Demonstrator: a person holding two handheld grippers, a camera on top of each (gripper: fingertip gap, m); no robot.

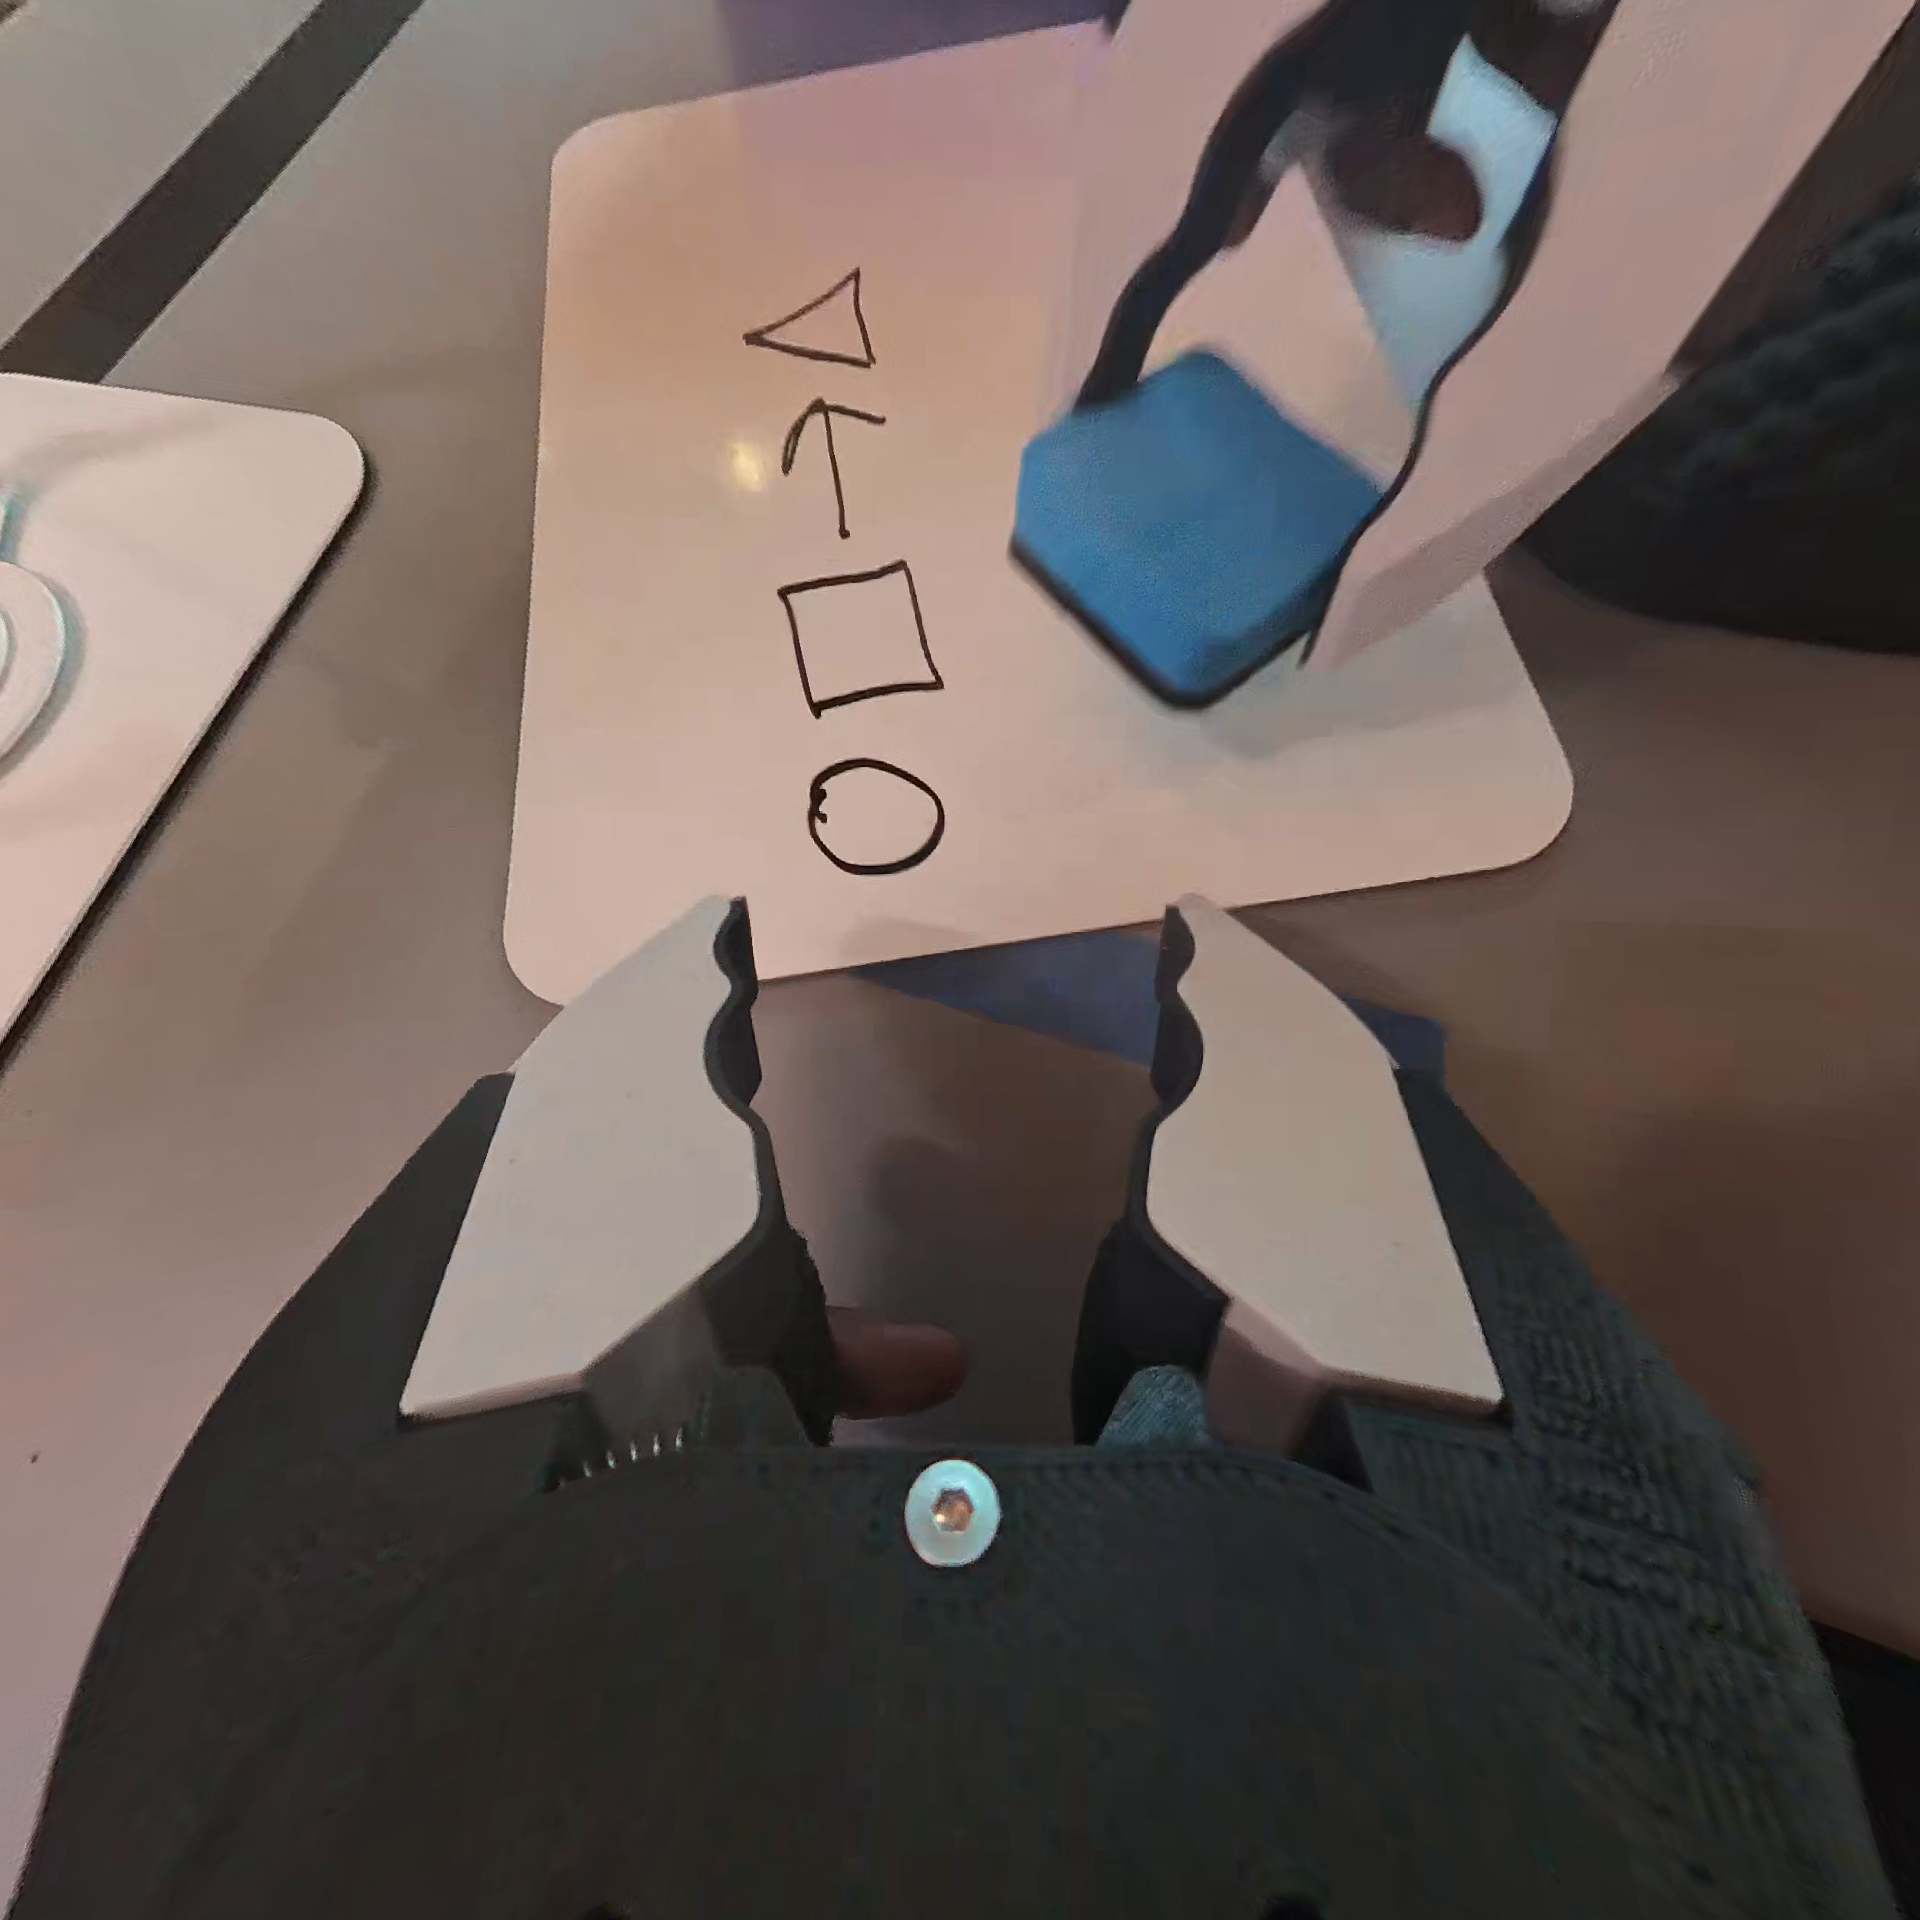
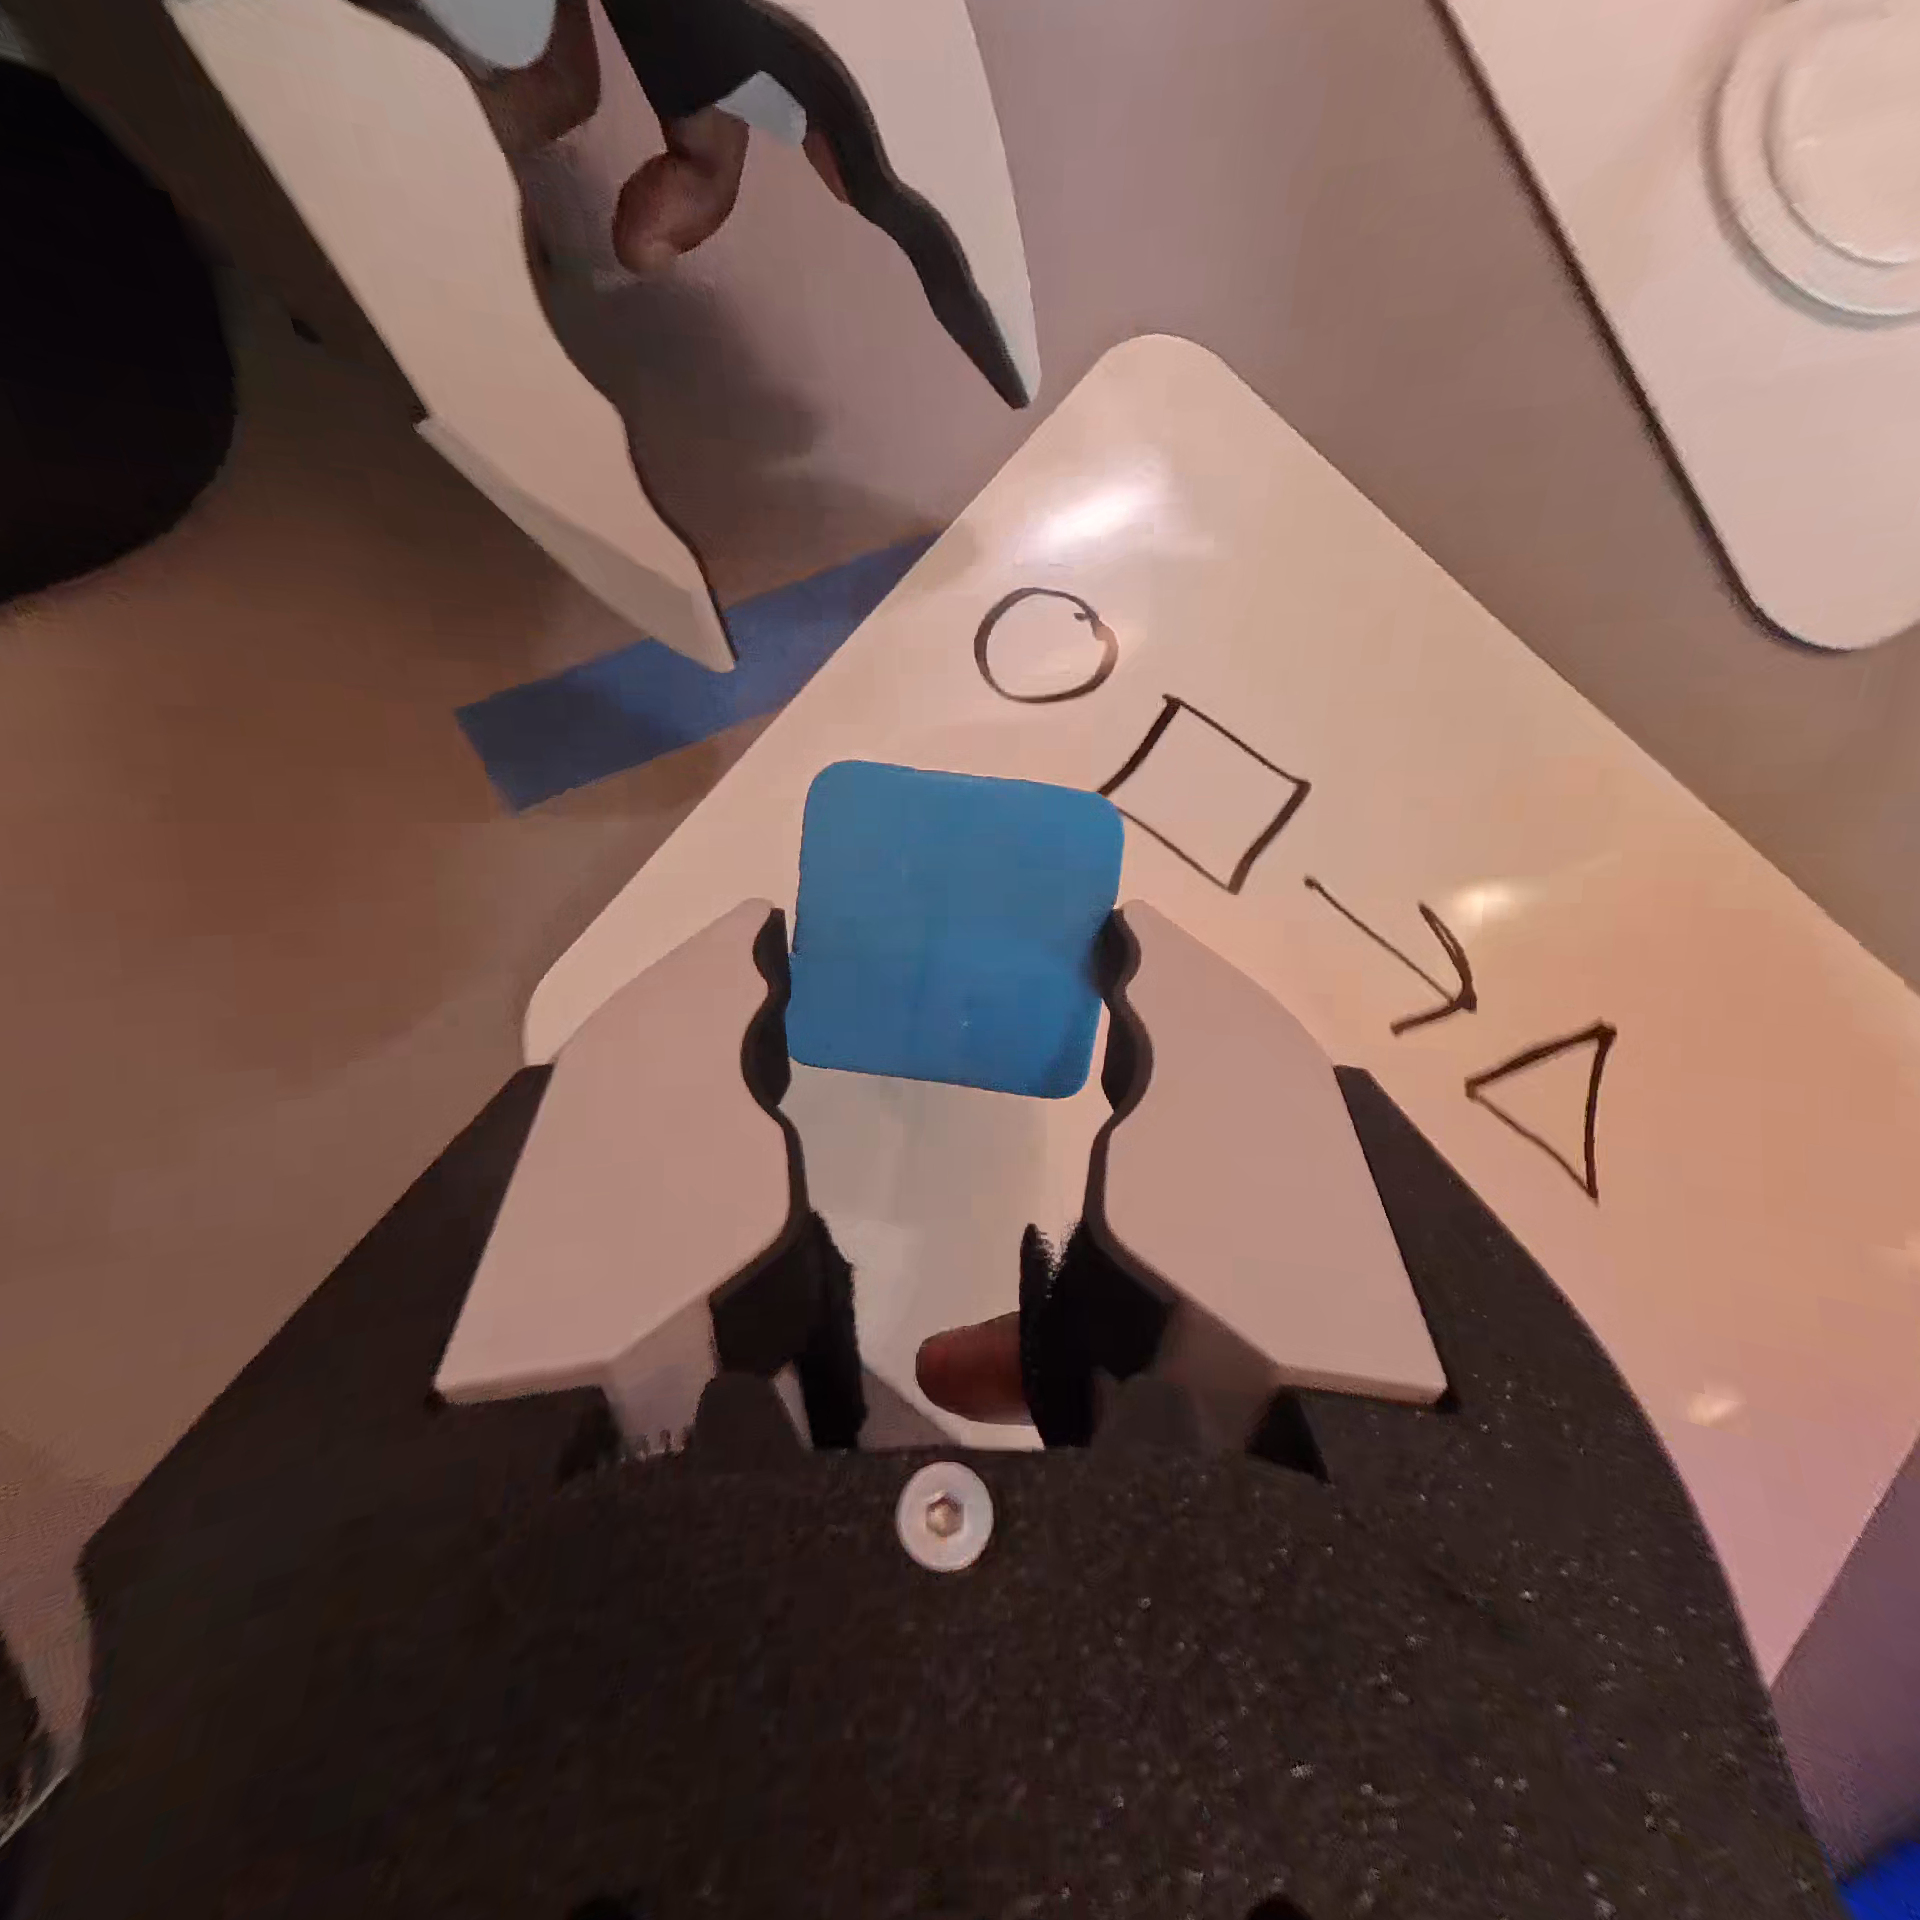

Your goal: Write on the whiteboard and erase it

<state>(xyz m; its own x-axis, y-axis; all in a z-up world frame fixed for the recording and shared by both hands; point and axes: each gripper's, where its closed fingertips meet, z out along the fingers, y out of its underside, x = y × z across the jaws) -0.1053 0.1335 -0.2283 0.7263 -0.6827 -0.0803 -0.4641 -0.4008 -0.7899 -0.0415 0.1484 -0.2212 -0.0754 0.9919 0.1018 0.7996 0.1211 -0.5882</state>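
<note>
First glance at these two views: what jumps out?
The blue eraser, clamped in the right gripper, sits over the whiteboard beside the drawn square. A column of black marks, triangle, arrow, square, circle, is unerased. The left gripper is open and empty at the board's edge.

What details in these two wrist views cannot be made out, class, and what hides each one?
1. Underside of the blue eraser: right wrist view shows only its top; whether it touches the whiteboard is unclear.
2. Right gripper: motion-blurred in the left wrist view.
3. Blue tape: partly under the whiteboard and behind the left gripper.
4. Round white object: cut off by the right wrist view's edge.
</note>
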